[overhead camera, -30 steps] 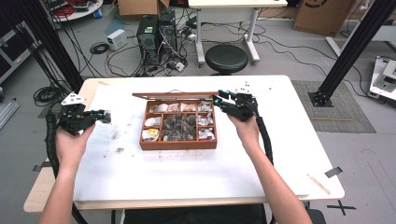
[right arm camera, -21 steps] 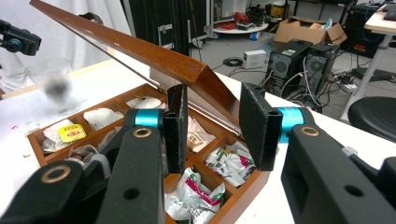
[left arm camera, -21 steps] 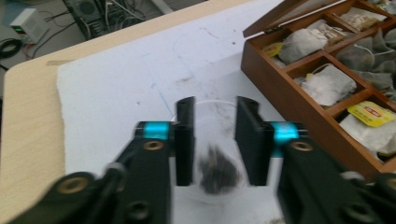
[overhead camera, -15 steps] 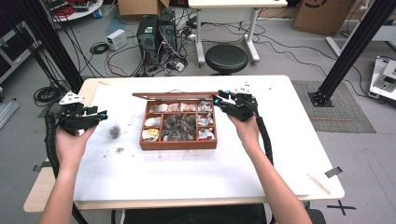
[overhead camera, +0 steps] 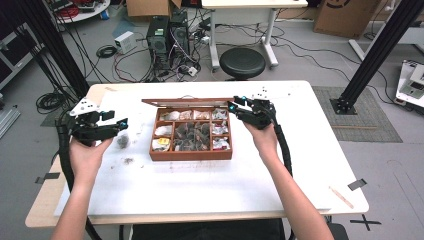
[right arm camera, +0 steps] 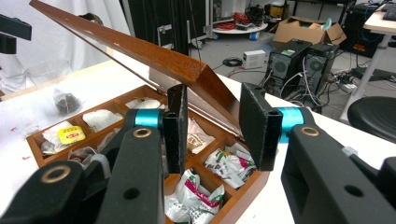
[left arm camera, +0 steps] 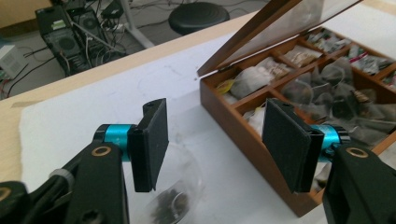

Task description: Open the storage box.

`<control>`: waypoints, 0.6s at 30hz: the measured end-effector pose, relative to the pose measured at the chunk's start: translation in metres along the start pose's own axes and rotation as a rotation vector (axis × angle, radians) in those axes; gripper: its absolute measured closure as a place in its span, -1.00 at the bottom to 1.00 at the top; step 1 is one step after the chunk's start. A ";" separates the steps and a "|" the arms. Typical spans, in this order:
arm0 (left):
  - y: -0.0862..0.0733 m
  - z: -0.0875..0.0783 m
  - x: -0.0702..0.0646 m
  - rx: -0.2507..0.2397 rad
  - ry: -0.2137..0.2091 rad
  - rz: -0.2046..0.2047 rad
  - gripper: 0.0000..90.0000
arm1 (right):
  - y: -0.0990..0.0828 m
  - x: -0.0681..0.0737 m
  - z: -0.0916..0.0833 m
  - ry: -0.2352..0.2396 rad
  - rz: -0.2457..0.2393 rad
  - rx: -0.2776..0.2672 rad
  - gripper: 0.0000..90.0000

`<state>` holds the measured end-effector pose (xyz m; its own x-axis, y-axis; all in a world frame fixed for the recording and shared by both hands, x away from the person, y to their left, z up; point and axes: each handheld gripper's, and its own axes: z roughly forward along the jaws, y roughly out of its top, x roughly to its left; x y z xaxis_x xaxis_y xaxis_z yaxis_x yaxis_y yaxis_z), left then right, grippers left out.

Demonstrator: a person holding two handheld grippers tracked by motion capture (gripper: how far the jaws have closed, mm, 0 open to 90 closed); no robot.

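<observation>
Clear plastic tea bag just let go on the white table, box lid held up on my right.

My left gripper (overhead camera: 119, 126) has just been opening its jaws, and they now stand apart with nothing pressed between the pads; the clear pyramid tea bag with dark leaves (overhead camera: 122, 141) lies on the white table (overhead camera: 200, 190) just below and beside those jaws, free of them. To its right sits the brown wooden compartment box of tea bags (overhead camera: 191, 156). My right gripper (overhead camera: 235, 107) grips the brown wooden box lid (right arm camera: 154, 58) at its corner, propping it tilted open. I judge the drop finished; next my left should swing back to the box for another bag.
</observation>
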<state>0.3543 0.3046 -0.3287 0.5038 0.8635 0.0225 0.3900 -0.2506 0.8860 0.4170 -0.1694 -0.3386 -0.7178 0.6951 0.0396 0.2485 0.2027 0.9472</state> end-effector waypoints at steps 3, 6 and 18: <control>-0.001 0.002 -0.007 -0.026 -0.032 -0.008 -0.10 | 0.001 0.000 0.000 0.003 0.003 0.001 0.42; -0.003 0.005 -0.015 -0.053 -0.058 -0.013 -0.12 | 0.001 0.000 0.001 0.004 0.004 0.001 0.42; -0.018 0.014 -0.043 -0.142 -0.193 -0.062 -0.16 | 0.003 -0.001 0.002 0.004 0.008 0.001 0.42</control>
<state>0.3366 0.2663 -0.3523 0.6257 0.7721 -0.1111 0.3193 -0.1236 0.9396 0.4201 -0.1684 -0.3363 -0.7187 0.6937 0.0486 0.2552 0.1980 0.9464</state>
